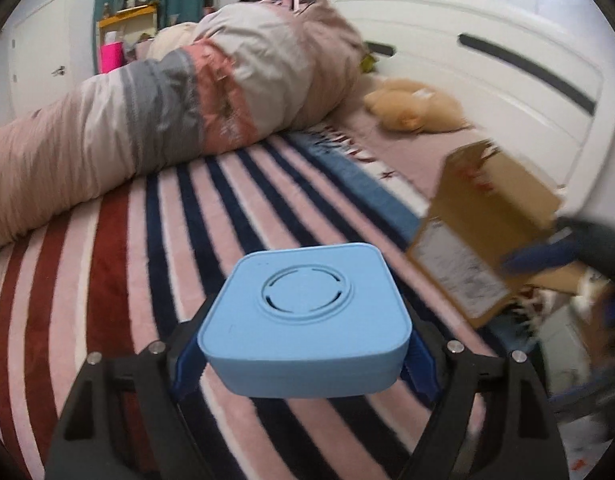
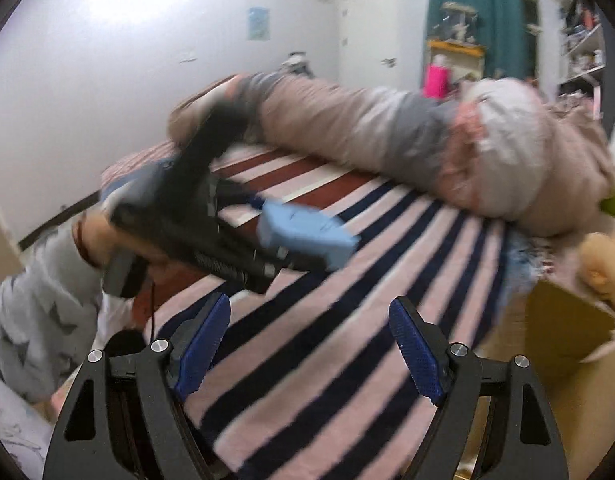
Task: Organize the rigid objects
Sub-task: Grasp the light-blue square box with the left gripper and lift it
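Note:
My left gripper [image 1: 303, 354] is shut on a light blue square box [image 1: 307, 320] with a round ring on its lid, held flat above the striped bed cover. The right wrist view shows the same blue box [image 2: 303, 234] in the left gripper, blurred, above the bed at left centre. My right gripper [image 2: 313, 344] is open and empty above the stripes. An open cardboard box [image 1: 487, 224] lies at the right of the left wrist view; its flap [image 2: 567, 324] shows at the right of the right wrist view.
A rolled quilt [image 1: 167, 108] lies across the far side of the bed. A tan plush toy [image 1: 415, 110] rests by the white headboard [image 1: 487, 52]. The striped cover [image 2: 347, 280] spans the bed. Shelves and a green curtain stand behind.

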Demonstrator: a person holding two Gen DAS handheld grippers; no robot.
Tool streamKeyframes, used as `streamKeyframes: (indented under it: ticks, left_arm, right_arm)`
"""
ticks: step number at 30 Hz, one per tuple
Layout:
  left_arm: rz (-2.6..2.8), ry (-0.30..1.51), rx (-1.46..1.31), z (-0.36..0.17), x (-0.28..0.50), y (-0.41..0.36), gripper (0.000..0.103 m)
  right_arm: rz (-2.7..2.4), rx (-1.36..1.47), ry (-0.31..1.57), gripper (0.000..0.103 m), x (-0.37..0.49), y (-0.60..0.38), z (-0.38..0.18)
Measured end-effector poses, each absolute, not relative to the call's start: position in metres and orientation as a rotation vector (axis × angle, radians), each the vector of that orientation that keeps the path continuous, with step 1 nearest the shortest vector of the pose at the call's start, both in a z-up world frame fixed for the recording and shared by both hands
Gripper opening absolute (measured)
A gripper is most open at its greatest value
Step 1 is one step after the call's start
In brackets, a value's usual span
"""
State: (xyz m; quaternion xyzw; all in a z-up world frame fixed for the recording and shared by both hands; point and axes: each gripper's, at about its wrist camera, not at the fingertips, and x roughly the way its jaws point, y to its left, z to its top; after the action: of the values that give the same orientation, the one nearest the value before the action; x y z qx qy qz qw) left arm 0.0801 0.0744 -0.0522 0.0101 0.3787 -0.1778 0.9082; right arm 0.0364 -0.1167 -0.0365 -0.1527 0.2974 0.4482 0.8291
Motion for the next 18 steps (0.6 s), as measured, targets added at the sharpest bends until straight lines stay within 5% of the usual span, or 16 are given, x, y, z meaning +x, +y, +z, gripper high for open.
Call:
streamKeyframes:
  ticks: [18]
  left_arm:
    - [-0.611,0.843,-0.086,-0.035,0.069,0.035,0.080]
  right_arm:
    - [0.944,-0.169,0.639,0.081,0.061,-0.103,-0.051]
